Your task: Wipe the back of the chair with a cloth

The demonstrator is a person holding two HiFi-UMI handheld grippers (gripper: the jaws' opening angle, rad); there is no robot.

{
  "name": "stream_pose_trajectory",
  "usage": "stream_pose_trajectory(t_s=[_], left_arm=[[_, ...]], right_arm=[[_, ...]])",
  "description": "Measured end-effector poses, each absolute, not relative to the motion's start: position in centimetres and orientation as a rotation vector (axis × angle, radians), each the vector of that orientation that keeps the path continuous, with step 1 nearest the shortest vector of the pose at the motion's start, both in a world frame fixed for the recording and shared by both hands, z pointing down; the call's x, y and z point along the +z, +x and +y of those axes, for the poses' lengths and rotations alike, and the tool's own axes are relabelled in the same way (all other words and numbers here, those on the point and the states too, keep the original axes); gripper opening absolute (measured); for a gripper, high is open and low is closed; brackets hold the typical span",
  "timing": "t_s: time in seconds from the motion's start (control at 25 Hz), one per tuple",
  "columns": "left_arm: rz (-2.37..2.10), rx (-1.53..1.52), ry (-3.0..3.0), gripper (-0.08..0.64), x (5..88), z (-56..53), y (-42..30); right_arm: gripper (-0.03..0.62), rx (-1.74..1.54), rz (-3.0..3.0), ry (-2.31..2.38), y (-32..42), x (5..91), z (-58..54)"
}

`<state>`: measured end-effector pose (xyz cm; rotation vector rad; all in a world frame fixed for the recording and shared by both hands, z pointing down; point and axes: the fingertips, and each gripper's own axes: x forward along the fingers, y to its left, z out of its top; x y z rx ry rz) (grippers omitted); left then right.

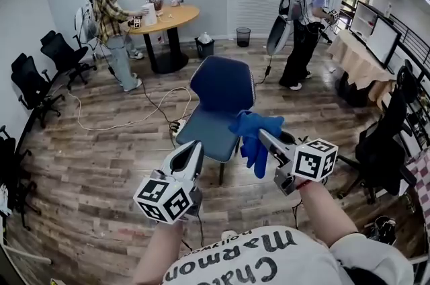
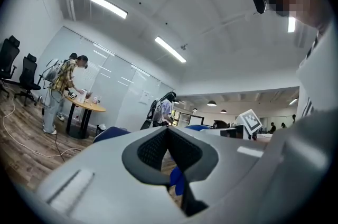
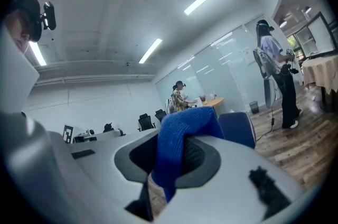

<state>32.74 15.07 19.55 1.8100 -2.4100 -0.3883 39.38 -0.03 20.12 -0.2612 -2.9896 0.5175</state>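
Observation:
A blue chair stands on the wooden floor ahead of me, its back point(image 1: 222, 84) upright and facing me, its seat point(image 1: 205, 131) below. My right gripper point(image 1: 263, 136) is shut on a blue cloth point(image 1: 255, 137) that hangs down beside the seat's right edge, apart from the chair's back. In the right gripper view the cloth point(image 3: 178, 145) bulges up between the pads, with the chair point(image 3: 238, 130) behind it. My left gripper point(image 1: 193, 154) is shut on nothing, low and in front of the seat. The left gripper view shows its jaws pressed together and the chair point(image 2: 112, 133) at the left.
Two people work at a round wooden table point(image 1: 165, 15) at the back left. A person with a backpack point(image 1: 306, 15) stands at the back right. Black office chairs point(image 1: 40, 75) line the left wall. A white cable point(image 1: 121, 122) lies on the floor. Another black chair point(image 1: 383, 142) stands at the right.

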Motion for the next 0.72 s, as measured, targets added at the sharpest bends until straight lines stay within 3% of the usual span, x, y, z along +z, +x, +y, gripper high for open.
stream_pose_trajectory(t_s=[0.72], left_arm=[[-2.411, -0.420, 1.784, 0.009, 21.1, 8.8, 22.4]], right_arm=[[0.078, 0.558, -3.010, -0.299, 27.9, 20.2, -5.0]])
